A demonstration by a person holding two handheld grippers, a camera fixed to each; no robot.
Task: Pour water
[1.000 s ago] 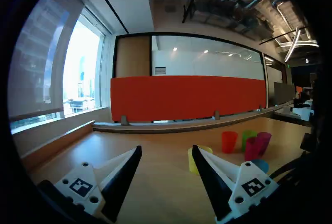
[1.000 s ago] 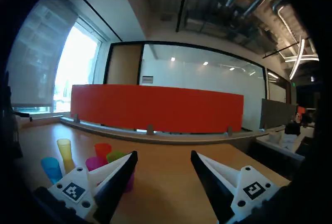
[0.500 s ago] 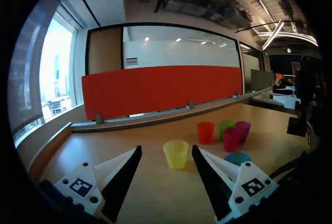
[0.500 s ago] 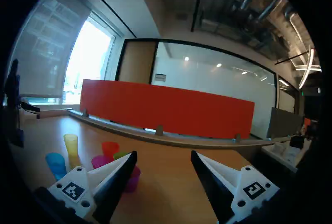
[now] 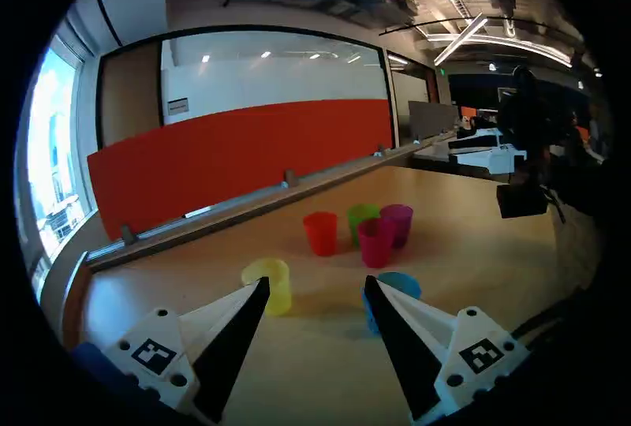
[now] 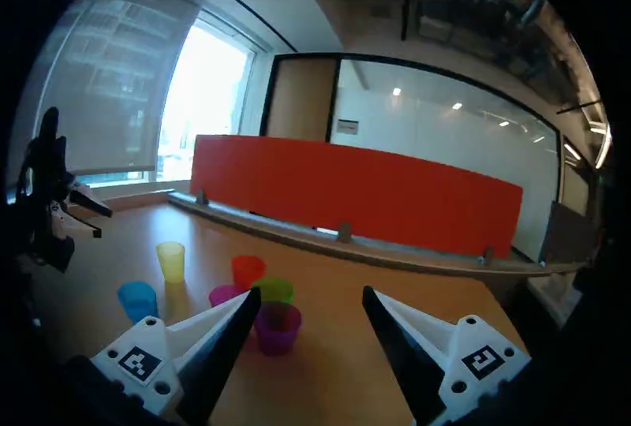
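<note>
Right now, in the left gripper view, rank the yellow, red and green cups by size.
Yellow cup, nearest the camera
Red cup
Green cup, partly hidden by pink cup, so unsure

Obstacle: cup cluster (image 5: 375,241) standing mid-tabletop (image 5: 473,260). Free passage: bare wood around the cluster on every side. Boundary: orange partition (image 5: 237,158), well behind the cluster.

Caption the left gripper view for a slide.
Open left tool hovers over a desk, facing six coloured cups before an orange divider.
</note>
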